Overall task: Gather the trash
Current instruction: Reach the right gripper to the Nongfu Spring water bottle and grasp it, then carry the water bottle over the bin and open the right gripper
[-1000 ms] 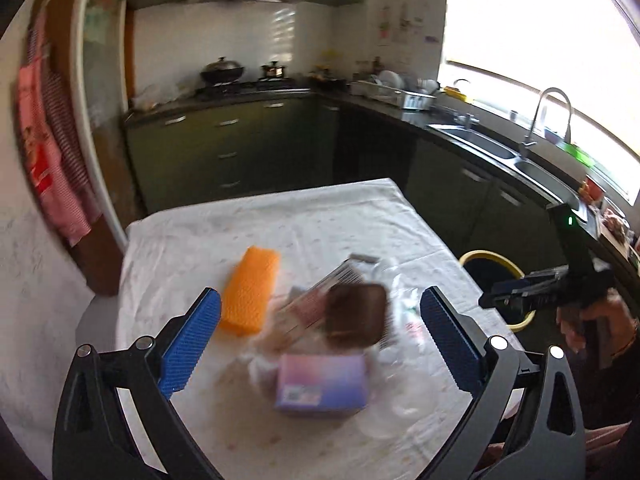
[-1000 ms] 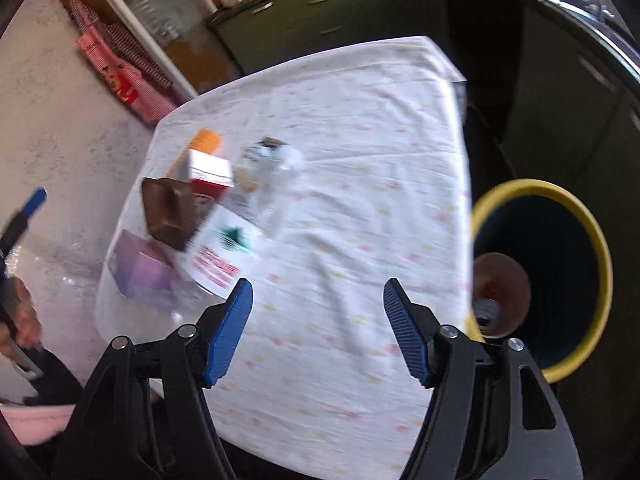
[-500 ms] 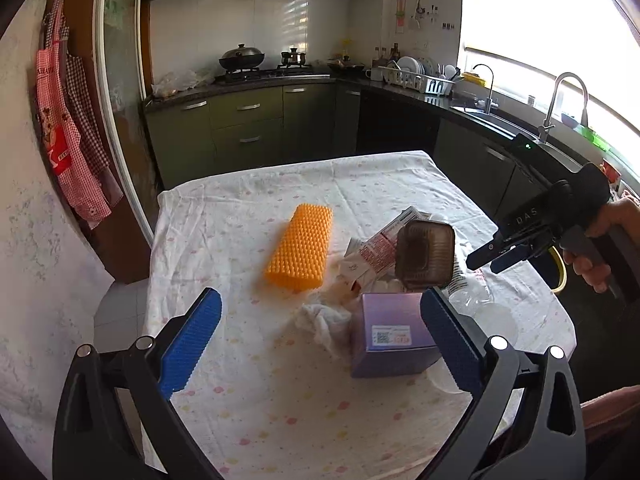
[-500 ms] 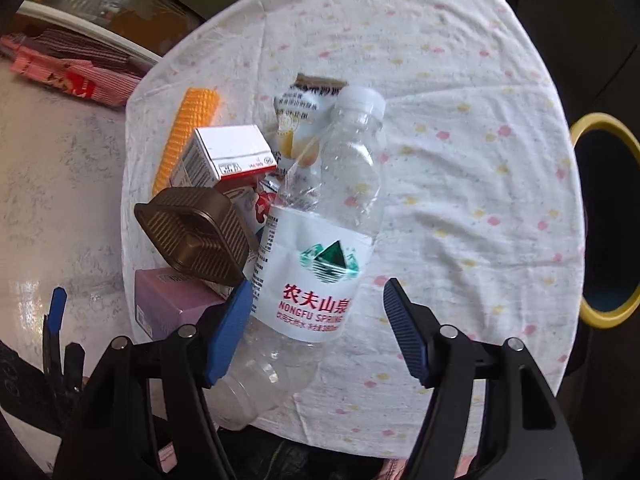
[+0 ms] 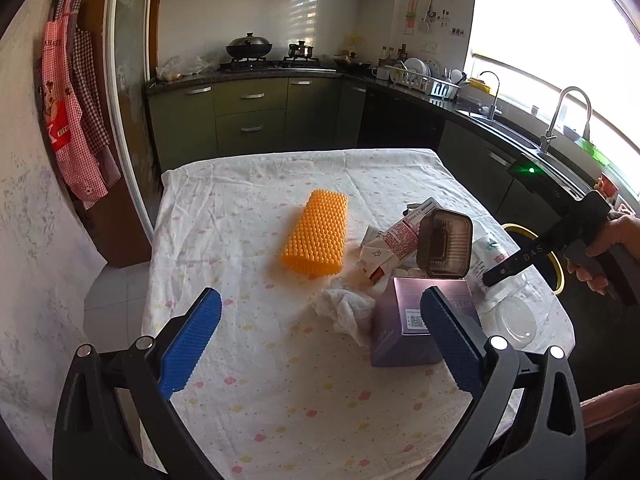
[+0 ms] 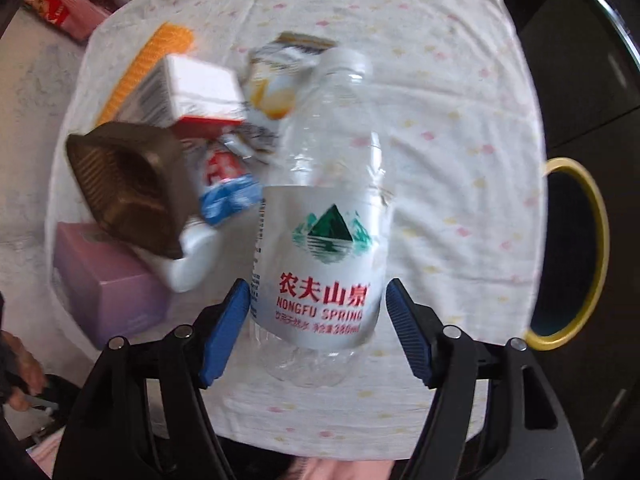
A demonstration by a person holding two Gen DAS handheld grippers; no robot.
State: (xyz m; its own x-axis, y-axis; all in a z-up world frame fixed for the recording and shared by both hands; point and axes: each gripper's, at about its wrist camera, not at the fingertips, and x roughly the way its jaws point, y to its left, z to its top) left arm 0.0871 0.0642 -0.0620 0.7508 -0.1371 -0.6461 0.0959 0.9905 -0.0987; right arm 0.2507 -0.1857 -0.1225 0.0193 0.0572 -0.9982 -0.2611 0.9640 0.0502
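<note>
Bottle: clear water bottle (image 6: 320,220) is lying at the table's near right edge, cap pointing far.
Right gripper (image 6: 316,328): standing open, blue pads straddling the label, gaps showing both sides; jaws have just been widening slightly.
Left gripper (image 5: 320,344): gaping wide, gripping nothing.
Crowding: brown tray (image 6: 128,188) and purple box (image 6: 108,280) are sitting left of the bottle.
Open room: bare tablecloth (image 6: 460,140) is stretching right toward the yellow-rimmed bin (image 6: 576,256).

The right gripper (image 6: 316,332) points almost straight down, blue pads parted and pressing on nothing, a hand (image 5: 604,256) wrapped round its black grip at three o'clock in the left wrist view. The left gripper (image 5: 316,344) (angled downward) holds its jaws wide and empty.
</note>
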